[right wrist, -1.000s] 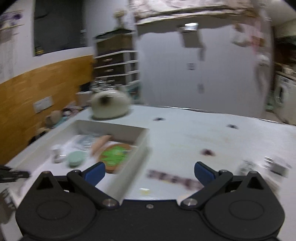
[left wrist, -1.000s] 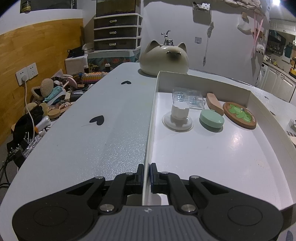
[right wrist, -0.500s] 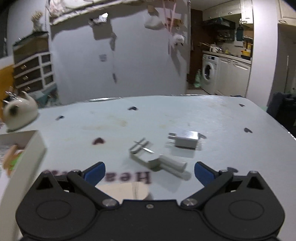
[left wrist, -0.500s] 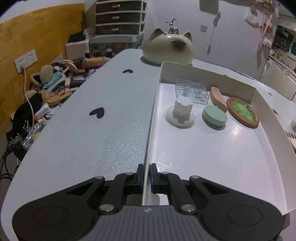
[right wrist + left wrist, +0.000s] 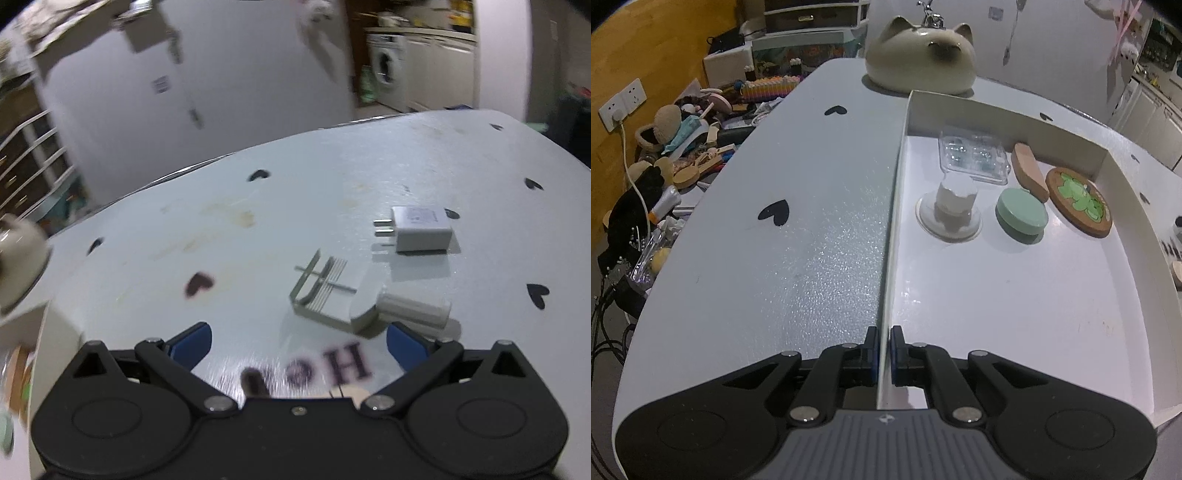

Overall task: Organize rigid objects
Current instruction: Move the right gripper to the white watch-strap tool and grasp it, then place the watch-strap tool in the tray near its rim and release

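My left gripper is shut on the near left wall of a white box tray. In the tray lie a white suction holder, a green round tin, a clear plastic case, a wooden piece and a round green coaster. My right gripper is open and empty above the table. Just beyond it lie a grey slicer tool with a white handle and a white charger plug.
A cat-shaped ceramic pot stands behind the tray. Clutter is piled off the table's left edge. The grey table has black heart marks and printed letters. A tray corner shows at the left.
My right gripper has swung right, away from the tray, and now faces the slicer and charger from closer. The left gripper keeps its grip on the tray wall, tilted more downward.
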Action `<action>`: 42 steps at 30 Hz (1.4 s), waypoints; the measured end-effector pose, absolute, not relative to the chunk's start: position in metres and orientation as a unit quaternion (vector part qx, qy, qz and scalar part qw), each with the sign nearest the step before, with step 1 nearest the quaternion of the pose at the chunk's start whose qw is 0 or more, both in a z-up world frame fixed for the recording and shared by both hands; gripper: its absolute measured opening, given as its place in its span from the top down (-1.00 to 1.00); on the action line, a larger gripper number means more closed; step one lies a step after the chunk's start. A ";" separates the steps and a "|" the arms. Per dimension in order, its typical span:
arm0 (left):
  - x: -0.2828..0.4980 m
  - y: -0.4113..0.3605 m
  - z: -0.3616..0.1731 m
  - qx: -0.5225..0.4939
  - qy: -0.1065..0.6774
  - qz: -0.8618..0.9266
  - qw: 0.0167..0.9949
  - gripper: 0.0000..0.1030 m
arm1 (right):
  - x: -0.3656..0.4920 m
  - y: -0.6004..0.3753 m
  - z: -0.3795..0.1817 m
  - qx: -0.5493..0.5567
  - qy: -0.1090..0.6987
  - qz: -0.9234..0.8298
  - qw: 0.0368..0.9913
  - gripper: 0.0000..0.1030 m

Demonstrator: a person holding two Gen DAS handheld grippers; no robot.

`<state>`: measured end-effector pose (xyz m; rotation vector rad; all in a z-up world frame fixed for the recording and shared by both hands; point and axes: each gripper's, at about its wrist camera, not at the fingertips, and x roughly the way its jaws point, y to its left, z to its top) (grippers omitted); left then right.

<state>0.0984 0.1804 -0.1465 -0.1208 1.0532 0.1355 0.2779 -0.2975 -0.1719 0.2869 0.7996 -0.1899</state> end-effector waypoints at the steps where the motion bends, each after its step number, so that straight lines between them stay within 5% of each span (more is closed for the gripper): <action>1: 0.099 0.179 -0.146 -0.055 0.504 0.065 0.860 0.90 | 0.284 -0.297 -0.174 0.142 0.387 -0.109 0.904 -0.97; 10: 0.106 0.179 -0.145 -0.055 0.519 0.063 0.850 0.90 | 0.311 -0.296 -0.183 0.126 0.404 -0.190 0.886 -0.82; 15: 0.105 0.181 -0.145 -0.062 0.517 0.065 0.851 0.90 | 0.307 -0.295 -0.180 0.095 0.402 -0.190 0.890 -0.27; 42: 0.095 0.177 -0.148 -0.052 0.493 0.061 0.866 0.90 | 0.171 -0.180 -0.082 0.063 0.354 0.093 0.928 -0.27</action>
